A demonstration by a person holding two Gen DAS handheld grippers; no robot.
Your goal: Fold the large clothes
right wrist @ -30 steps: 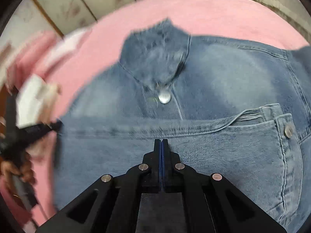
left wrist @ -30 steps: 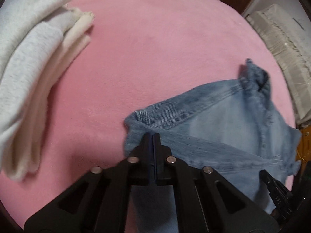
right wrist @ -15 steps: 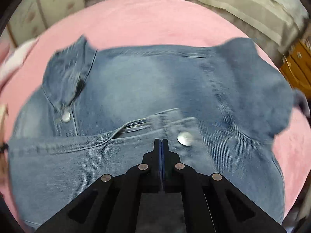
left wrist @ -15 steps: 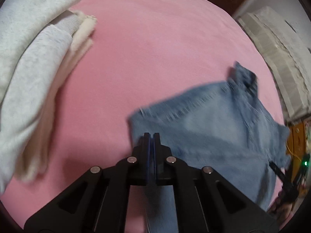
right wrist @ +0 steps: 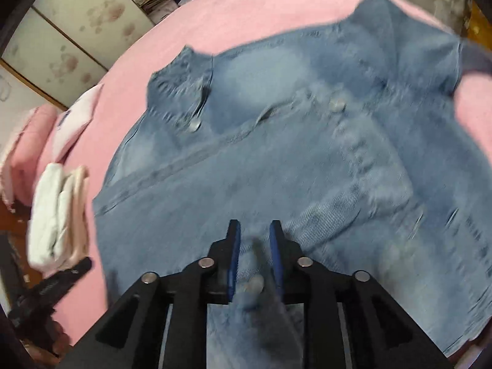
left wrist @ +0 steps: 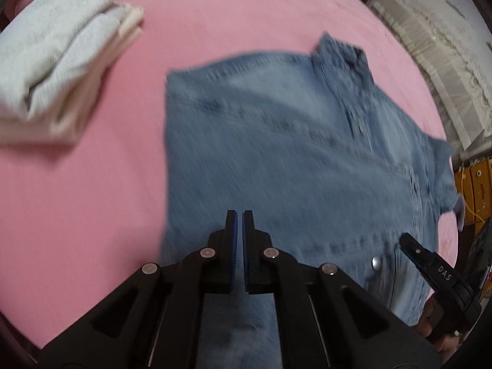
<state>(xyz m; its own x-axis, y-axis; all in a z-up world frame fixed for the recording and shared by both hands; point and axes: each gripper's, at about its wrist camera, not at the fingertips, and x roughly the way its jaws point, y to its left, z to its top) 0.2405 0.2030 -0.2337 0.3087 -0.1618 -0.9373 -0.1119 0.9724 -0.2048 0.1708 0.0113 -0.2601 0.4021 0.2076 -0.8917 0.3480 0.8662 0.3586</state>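
A blue denim jacket (left wrist: 292, 141) lies spread on the pink bed (left wrist: 92, 184), collar at the far side; it also fills the right wrist view (right wrist: 276, 153), blurred by motion. My left gripper (left wrist: 240, 215) is over the jacket's near hem, its jaws a narrow slit apart with nothing clearly between the tips. My right gripper (right wrist: 254, 226) is over the near hem too, jaws parted, with denim and a metal button (right wrist: 254, 283) lying between the fingers. The right gripper also shows in the left wrist view (left wrist: 430, 270), and the left gripper in the right wrist view (right wrist: 52, 289).
A stack of folded white and cream clothes (left wrist: 58, 52) sits on the bed at the far left; it also shows in the right wrist view (right wrist: 58, 215). A pink pillow (right wrist: 27, 141) lies beyond. A cream mattress (left wrist: 436, 61) and wooden drawers (left wrist: 473, 190) stand at the right.
Both grippers were shut on the jacket's hem; now both have parted, the right one wider. They have drawn back and more of the spread jacket shows.
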